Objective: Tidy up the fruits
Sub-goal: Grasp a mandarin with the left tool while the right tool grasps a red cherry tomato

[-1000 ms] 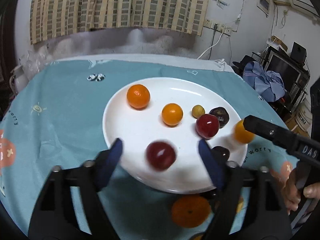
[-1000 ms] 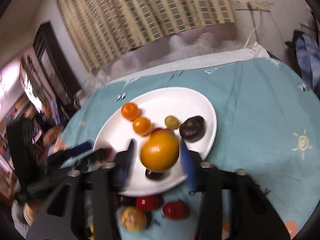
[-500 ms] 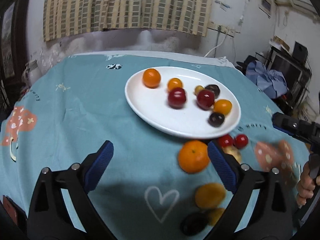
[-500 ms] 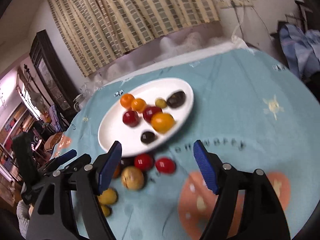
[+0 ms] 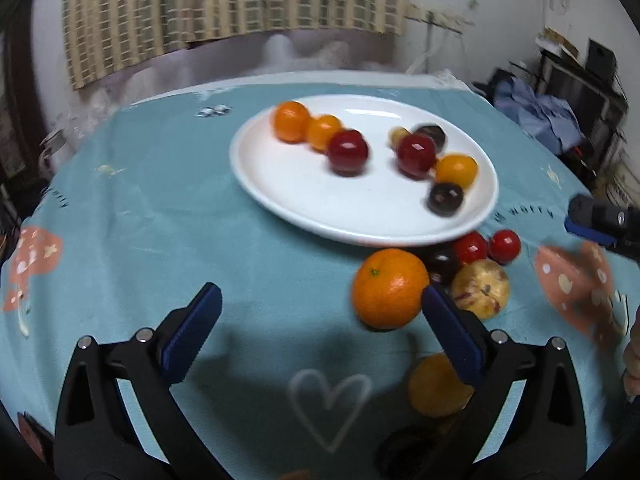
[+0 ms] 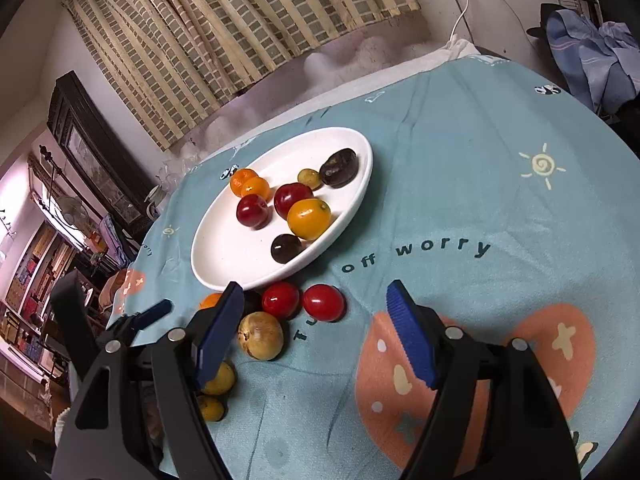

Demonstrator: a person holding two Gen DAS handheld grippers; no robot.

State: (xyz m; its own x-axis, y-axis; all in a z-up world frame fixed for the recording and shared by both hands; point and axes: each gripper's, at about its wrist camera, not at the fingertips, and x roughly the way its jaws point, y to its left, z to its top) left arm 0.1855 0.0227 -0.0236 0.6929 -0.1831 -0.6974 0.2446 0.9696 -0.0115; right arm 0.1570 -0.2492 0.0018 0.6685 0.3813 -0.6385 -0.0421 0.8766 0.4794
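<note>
A white plate on the teal tablecloth holds several fruits: oranges, two red plums, dark plums, a small yellow-green one. In front of the plate lie loose fruits: a big orange, two red tomatoes, a speckled yellow fruit, a dark plum and small yellow fruits. My left gripper is open and empty above the cloth, left of the big orange. My right gripper is open and empty, just short of the red tomatoes. The right gripper's tip shows in the left wrist view.
The round table carries a teal cloth with printed mushrooms, a sun and lettering. Striped curtains hang behind. Blue clothing and dark equipment stand at the right, shelves and furniture at the left.
Both grippers have let their fruit go on the plate and pulled back toward the near side of the table. They now hover open over the loose fruits.
</note>
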